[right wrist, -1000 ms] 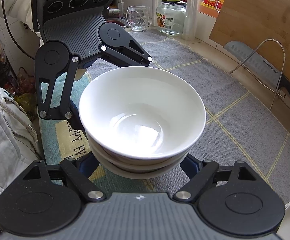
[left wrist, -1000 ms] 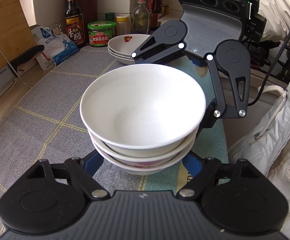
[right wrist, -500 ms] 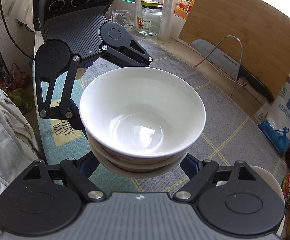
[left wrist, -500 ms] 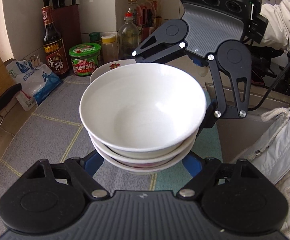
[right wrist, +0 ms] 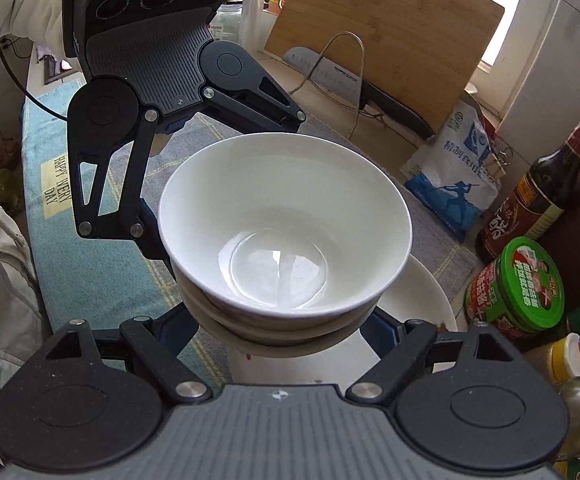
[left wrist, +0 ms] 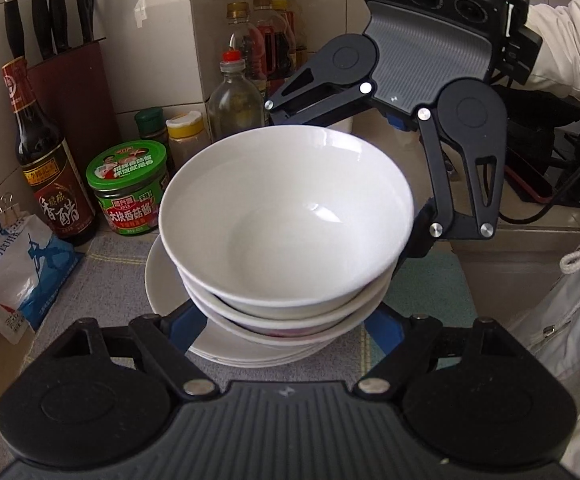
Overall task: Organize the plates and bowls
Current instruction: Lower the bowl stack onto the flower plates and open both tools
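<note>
A stack of white bowls [left wrist: 286,232] is held between the two grippers, which face each other across it. The left gripper [left wrist: 286,326] is seen closed against the lower bowls of the stack, its blue-padded fingers [left wrist: 184,326] pressed on the near underside at either flank. The right gripper [right wrist: 286,330] is set against the opposite side in the same way, its fingers [right wrist: 172,334] clamped on the bottom bowls; in the left wrist view its body is seen beyond the stack, angled down toward the rim.

Directly beneath the held stack, a pile of white plates [left wrist: 162,280] lies on the grey checked cloth [left wrist: 102,276]. Whether the lowest bowl touches the top plate cannot be told.

Ahead of the left gripper and to its left stand a green-lidded jar [left wrist: 128,188], a dark vinegar bottle [left wrist: 46,168], a salt bag [left wrist: 14,264] and a knife block [left wrist: 70,92]; further ahead, oil bottles [left wrist: 236,104] line the tiled wall.

Ahead of the right gripper, a wooden cutting board [right wrist: 385,40] leans at the wall, with a cleaver [right wrist: 329,74] in a wire rack before it. A blue towel [right wrist: 78,264] lies to the right gripper's left, under the left gripper's body.
</note>
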A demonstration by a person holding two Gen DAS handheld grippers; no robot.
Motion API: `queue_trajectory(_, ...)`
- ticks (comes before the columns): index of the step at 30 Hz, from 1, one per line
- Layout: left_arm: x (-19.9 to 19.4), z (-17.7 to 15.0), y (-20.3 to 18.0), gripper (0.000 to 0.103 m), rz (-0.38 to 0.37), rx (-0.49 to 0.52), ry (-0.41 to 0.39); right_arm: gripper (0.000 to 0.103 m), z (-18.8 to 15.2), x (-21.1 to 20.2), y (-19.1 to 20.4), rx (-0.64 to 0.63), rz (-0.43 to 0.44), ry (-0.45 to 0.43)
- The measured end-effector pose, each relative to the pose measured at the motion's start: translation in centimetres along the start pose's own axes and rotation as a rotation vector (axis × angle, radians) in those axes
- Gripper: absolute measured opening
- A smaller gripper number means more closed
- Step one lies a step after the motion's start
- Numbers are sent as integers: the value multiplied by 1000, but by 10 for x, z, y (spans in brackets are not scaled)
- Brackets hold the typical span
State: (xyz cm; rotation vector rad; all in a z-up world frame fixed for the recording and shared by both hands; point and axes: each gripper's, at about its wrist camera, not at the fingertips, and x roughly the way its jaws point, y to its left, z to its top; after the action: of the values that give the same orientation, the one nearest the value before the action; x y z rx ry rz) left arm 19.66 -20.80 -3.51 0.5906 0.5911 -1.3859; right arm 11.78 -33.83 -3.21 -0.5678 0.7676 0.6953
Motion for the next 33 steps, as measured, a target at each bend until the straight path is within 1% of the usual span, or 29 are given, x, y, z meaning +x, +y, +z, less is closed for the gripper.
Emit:
queue_trajectory(5, 27, 9, 13, 85, -16, 6, 18, 90, -12, 5, -21, 19, -13, 14)
queue_trajectory(11, 49, 16, 23, 85, -20, 12, 39, 90, -22, 14, -38, 43, -19, 26)
queue_trajectory(16, 56, 16, 25, 85, -21, 13, 51, 90, -29, 18, -43, 57, -15, 30)
queue_trajectory(23, 55, 18, 26, 85, -22, 5, 52, 90, -29, 20, -49, 72, -1, 25)
queue_trajectory(26, 55, 17, 26, 85, -18, 4, 46, 90, -29, 20, -48, 76, -7, 23)
queue_trajectory(29, 53, 15, 25, 89, 2, 13, 29, 93, -30, 21, -47, 85, -16, 24)
queue_trajectory(30, 52, 14, 25, 92, 13, 13, 26, 98, -31, 20, -46, 80, -19, 17)
queue_trajectory(31, 50, 12, 24, 93, 27, 10, 20, 103, -31, 19, -44, 77, -25, 15)
queue_trajectory(33, 45, 9, 22, 94, 52, 1, 11, 103, -32, 16, -41, 72, -39, 10)
